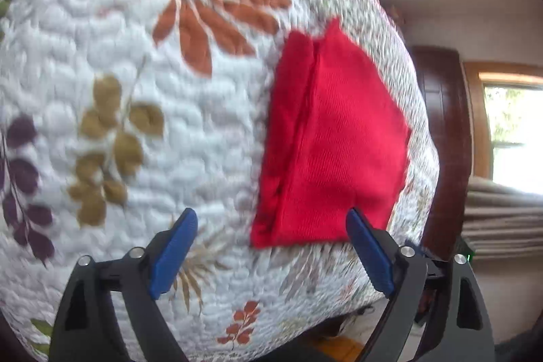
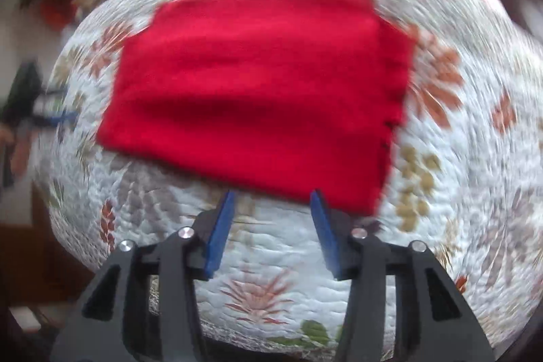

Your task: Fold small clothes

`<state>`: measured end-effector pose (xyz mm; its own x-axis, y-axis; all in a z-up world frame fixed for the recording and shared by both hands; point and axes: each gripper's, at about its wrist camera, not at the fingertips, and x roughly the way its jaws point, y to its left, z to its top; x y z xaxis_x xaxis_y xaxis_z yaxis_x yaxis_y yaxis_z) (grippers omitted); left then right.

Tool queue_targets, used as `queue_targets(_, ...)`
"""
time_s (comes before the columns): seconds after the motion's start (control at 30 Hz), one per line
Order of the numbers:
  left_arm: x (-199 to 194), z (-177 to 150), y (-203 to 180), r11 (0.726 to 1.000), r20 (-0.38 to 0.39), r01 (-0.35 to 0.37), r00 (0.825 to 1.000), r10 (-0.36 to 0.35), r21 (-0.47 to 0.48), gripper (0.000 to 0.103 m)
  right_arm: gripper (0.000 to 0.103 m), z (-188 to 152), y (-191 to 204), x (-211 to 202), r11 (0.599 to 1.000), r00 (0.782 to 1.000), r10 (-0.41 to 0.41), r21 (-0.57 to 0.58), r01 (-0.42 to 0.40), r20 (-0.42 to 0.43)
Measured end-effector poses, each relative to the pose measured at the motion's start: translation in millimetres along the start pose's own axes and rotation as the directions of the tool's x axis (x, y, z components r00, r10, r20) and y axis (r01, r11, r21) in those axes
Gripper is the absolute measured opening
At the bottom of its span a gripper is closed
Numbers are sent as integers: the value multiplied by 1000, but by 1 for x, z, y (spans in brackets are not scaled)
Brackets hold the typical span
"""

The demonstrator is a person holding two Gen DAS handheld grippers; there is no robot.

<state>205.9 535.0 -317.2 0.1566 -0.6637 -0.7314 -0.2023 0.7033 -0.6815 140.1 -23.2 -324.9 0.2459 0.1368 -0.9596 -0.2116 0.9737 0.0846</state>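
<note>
The left wrist view alone shows the room: a dark wooden door [image 1: 441, 138] and a bright window [image 1: 512, 138] off to the right of the left tongs [image 1: 271, 216], with pleated curtains [image 1: 499, 216] below the window. It also shows the red cloth [image 1: 332, 138] side-on, with a lengthwise fold ridge running away from the tongs along its left part. The right wrist view alone shows the red cloth [image 2: 251, 90] broadside, as a wide, roughly rectangular folded piece with an under-layer sticking out at its right edge; far to the left of the right tongs [image 2: 273, 197], blurred, sits what looks like the other tool's blue tip [image 2: 64, 117].

The cloth is soft, with a fine ribbed weave, and lies flat on a quilt [image 1: 135, 90]. The quilt is white, puckered with stitching, and printed with rust-orange flowers, olive leaves and purple sprigs.

Both tongs have black frames and blue finger pads. The left tongs stand wide apart, holding nothing, the right pad [image 1: 370, 253] just at the cloth's near edge. The right tongs are likewise spread and empty, their tips just short of the cloth's near edge. The right view is motion-blurred.
</note>
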Motion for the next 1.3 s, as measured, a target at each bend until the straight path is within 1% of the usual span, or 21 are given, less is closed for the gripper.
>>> queue_targets(0.03,2,7,-1,1000,-6,22,1000,-22,-1,91,49,5,25,3,998,1000,-13,-59,14,7)
queue_targets(0.07,5,15,-2,999,-15,45,999,-45,1,91,49,7,56,5,989,999,-26,-144,29,23)
queue_targets(0.1,9,24,-5,997,-25,73,997,-73,7,92,51,8,80,7,977,998,-40,-206,47,41)
queue_targets(0.13,17,30,-9,996,-28,89,996,-89,14,92,54,9,105,10,959,996,-62,-273,77,63)
queue_targets(0.2,28,46,-11,994,-40,108,994,-107,26,92,55,11,150,18,913,992,-80,-393,112,96)
queue_targets(0.23,33,54,-10,993,-44,115,993,-114,27,92,57,11,165,22,894,990,-88,-431,126,108)
queue_targets(0.27,39,60,-12,992,-49,124,991,-123,24,92,61,12,183,28,870,988,-93,-474,139,119)
queue_targets(0.33,50,74,-7,990,-60,143,988,-142,12,92,62,15,202,39,838,984,-112,-519,167,136)
queue_targets(0.4,57,87,-2,985,-79,174,982,-173,4,92,62,22,216,54,827,983,-126,-534,177,130)
queue_targets(0.47,69,98,0,982,-106,187,977,-186,3,92,62,28,229,69,831,985,-124,-530,169,119)
queue_targets(0.53,77,105,0,976,-128,216,969,-211,22,92,62,34,241,82,840,988,-114,-521,153,107)
queue_targets(0.6,87,111,-4,967,-154,251,958,-242,44,92,62,38,245,89,847,991,-96,-515,133,97)
queue_targets(0.67,95,118,-6,963,-175,265,952,-252,56,92,62,43,250,97,858,994,-73,-504,102,77)
queue_targets(0.77,103,127,-7,952,-193,302,938,-287,51,92,62,53,256,106,865,996,-55,-495,82,69)
queue_targets(0.9,113,141,-9,939,-231,333,923,-307,82,92,62,66,258,112,889,998,-26,-454,48,55)
queue_targets(1.03,116,147,-13,931,-243,351,916,-320,96,92,62,72,258,116,901,999,-5,-433,24,46)
queue_targets(1.13,115,146,-14,926,-246,359,914,-323,116,92,62,75,257,119,911,999,8,-412,9,39)
queue_targets(1.3,120,147,-25,923,-242,362,914,-325,128,91,62,71,255,124,912,999,-1,-409,21,49)
